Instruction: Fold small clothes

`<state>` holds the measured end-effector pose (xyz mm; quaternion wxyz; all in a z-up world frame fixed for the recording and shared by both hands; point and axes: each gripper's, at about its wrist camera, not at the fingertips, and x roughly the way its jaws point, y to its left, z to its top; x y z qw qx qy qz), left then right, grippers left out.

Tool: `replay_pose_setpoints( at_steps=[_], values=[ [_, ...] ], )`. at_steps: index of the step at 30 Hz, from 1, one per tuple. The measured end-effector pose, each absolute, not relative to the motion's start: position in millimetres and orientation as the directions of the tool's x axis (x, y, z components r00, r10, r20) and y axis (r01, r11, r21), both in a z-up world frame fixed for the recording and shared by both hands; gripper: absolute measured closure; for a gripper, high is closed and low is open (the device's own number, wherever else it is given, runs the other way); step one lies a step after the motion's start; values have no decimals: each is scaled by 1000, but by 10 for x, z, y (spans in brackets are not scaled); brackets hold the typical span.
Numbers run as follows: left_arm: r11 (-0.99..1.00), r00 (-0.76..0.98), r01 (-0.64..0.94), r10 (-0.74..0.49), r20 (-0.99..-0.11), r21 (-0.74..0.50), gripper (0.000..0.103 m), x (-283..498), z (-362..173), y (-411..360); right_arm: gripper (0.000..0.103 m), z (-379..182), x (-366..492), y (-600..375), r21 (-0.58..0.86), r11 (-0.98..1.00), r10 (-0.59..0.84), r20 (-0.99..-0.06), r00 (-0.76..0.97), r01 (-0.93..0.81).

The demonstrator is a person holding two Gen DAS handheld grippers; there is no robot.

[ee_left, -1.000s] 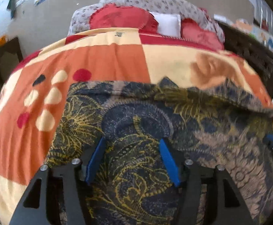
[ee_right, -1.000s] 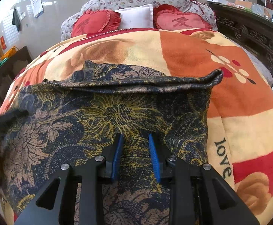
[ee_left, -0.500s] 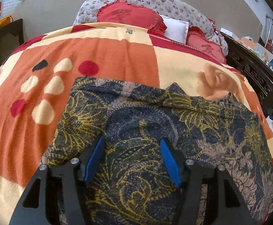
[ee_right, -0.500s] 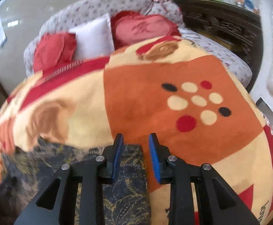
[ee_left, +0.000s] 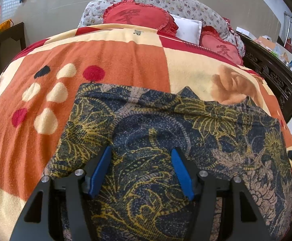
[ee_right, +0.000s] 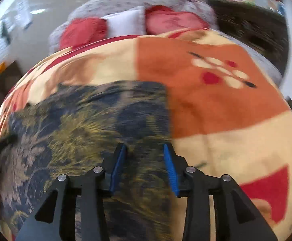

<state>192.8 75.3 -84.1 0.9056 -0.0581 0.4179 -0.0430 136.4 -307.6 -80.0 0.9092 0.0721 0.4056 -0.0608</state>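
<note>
Room: a bedroom with a plain beige wall, dark carved wooden furniture (ee_left: 270,74) along the right side and a cluttered shelf top behind it.
Surface: a bed covered by an orange, cream and red patterned blanket (ee_left: 115,60), with dot and flower motifs.
Head of bed: a floral padded headboard (ee_left: 166,2), two red heart-shaped cushions (ee_left: 133,17) and a white pillow (ee_left: 188,28) between them.
Garment: a dark blue cloth with gold and tan floral print (ee_left: 156,124) lies spread on the blanket near the foot of the bed, its far edge slightly rumpled and raised.
Left gripper (ee_left: 141,156): angled down over the cloth, blue-padded jaws spread wide; the cloth shows between them, and the pads do not pinch it.
Right gripper (ee_right: 144,150): tilted down over the right edge of the cloth (ee_right: 105,124); its jaws have just been opening and stand apart, with cloth seen between them but not clamped. This view is motion-blurred.
Other gripper in view: a dark part of one shows at the right edge of the left wrist view, and another at the left edge of the right wrist view.
Obstructions: the gripper fingers hide the nearest part of the cloth in both views.
</note>
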Motion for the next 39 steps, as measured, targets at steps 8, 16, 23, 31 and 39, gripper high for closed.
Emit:
replay_pose_setpoints(
  at_steps=[8, 16, 23, 31, 39],
  values=[
    [991, 644, 34, -123, -755, -133, 35, 1933, -840, 744, 53, -649, 520, -2604, 61, 998, 32, -758, 651, 22],
    [988, 638, 62, -151, -755, -144, 27, 1941, -839, 738, 52, -729, 228, -2834, 142, 981, 17, -752, 659, 136],
    [982, 638, 74, -183, -748, -176, 24, 1941, -833, 768, 52, -336, 404, -2012, 102, 994, 102, -709, 697, -43],
    [989, 629, 80, -148, -763, -125, 21, 1951, -846, 706, 49, -947, 633, -1671, 63, 993, 115, -739, 664, -101],
    [985, 590, 134, -167, -790, -108, 13, 1973, -820, 656, 48, -937, 599, -1733, 97, 990, 140, -732, 667, -101]
  ],
)
